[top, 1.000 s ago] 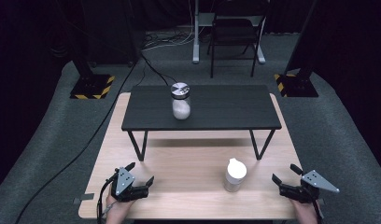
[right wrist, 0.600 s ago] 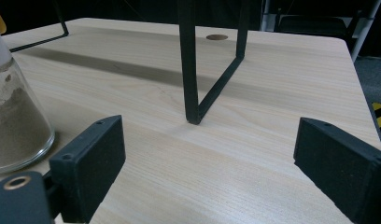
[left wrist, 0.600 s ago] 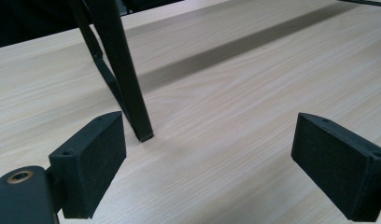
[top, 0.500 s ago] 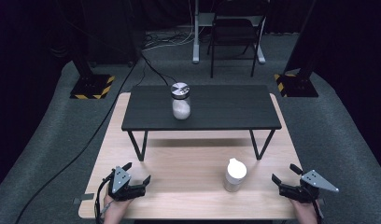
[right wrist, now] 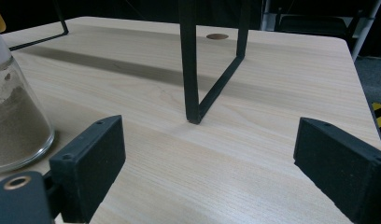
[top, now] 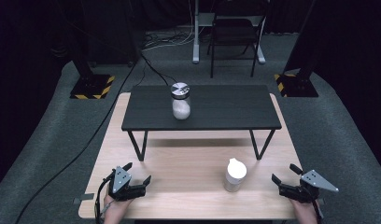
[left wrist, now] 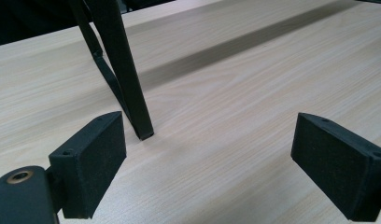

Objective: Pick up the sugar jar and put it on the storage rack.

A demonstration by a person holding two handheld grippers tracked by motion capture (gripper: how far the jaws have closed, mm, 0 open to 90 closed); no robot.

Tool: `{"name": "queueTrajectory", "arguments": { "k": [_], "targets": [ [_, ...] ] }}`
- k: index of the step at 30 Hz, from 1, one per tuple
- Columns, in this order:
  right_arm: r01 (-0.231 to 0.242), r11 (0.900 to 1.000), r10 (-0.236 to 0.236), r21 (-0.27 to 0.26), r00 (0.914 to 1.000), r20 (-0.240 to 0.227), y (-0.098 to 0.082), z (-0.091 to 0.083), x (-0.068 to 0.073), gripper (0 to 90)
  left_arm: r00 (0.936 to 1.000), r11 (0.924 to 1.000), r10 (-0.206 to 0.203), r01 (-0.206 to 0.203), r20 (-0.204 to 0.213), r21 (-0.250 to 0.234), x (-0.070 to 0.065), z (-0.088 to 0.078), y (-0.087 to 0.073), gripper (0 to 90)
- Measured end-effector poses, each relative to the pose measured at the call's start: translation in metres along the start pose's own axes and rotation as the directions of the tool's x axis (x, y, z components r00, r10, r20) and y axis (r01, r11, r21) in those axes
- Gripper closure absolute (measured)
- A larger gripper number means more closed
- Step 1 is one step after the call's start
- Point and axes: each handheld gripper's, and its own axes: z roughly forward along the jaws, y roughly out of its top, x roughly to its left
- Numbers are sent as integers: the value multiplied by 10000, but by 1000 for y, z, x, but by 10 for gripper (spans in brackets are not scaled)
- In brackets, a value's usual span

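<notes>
Grippers rest low at the near edge of the wooden table [top: 188, 163], one at each corner. Our left gripper [top: 135, 176] has its jaws spread wide with nothing between them; in the left gripper view its pads frame bare wood and the foot of a black leg [left wrist: 143, 126] of the small black riser shelf [top: 202, 108]. Our right gripper [top: 285, 174] is likewise spread wide and holds nothing. Nearest it, just to its left, we see a glass flask with a white cap [top: 235, 174], upright on the wood and partly filled with sandy powder. On the riser stands a silver-lidded glass jar of white powder [top: 180, 101], well apart from both grippers.
</notes>
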Motion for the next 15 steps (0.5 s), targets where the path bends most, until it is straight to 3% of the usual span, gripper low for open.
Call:
{"name": "queueTrajectory", "arguments": {
  "k": [15],
  "targets": [
    [15, 10000, -15, -6, 10000, 10, 0, 0, 0, 79, 10000, 10000, 7, -7, 30, 14, 0, 0, 0, 99]
  ]
}}
